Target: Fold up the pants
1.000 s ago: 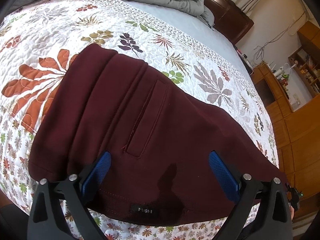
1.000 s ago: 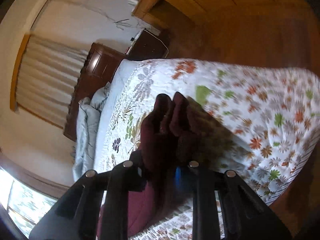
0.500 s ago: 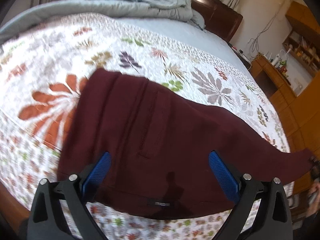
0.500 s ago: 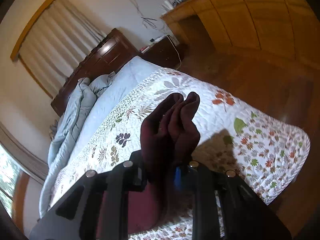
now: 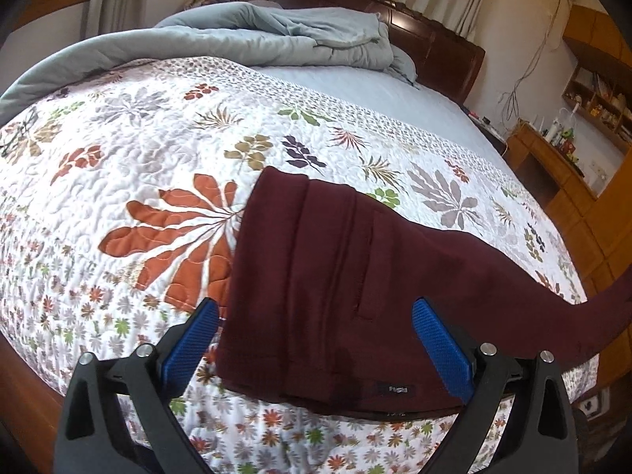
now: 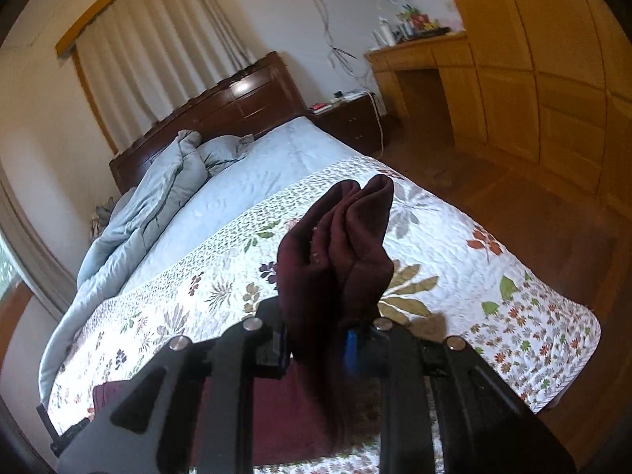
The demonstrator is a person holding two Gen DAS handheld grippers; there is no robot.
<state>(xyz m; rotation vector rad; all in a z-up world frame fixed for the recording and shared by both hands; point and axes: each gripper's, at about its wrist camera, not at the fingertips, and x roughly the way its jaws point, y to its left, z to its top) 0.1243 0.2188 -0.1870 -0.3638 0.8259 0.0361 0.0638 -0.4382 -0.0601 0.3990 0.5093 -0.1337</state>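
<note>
The right gripper [image 6: 318,349] clamps bunched maroon pants [image 6: 339,245] above the floral quilt [image 6: 454,245].

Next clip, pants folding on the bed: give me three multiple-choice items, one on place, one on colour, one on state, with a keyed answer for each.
1. Where does the grey duvet lie?
A. bunched by the headboard
B. on the floor
C. over the pants

2. What colour are the pants?
A. navy
B. maroon
C. beige

3. What are the right tongs doing?
A. hanging open
B. shut on nothing
C. clamping bunched pants fabric

Answers:
1 A, it is heaped at the head end of the bed.
2 B, dark red against the floral quilt.
3 C, fabric rises from between them, while the left tongs stand open.
</note>
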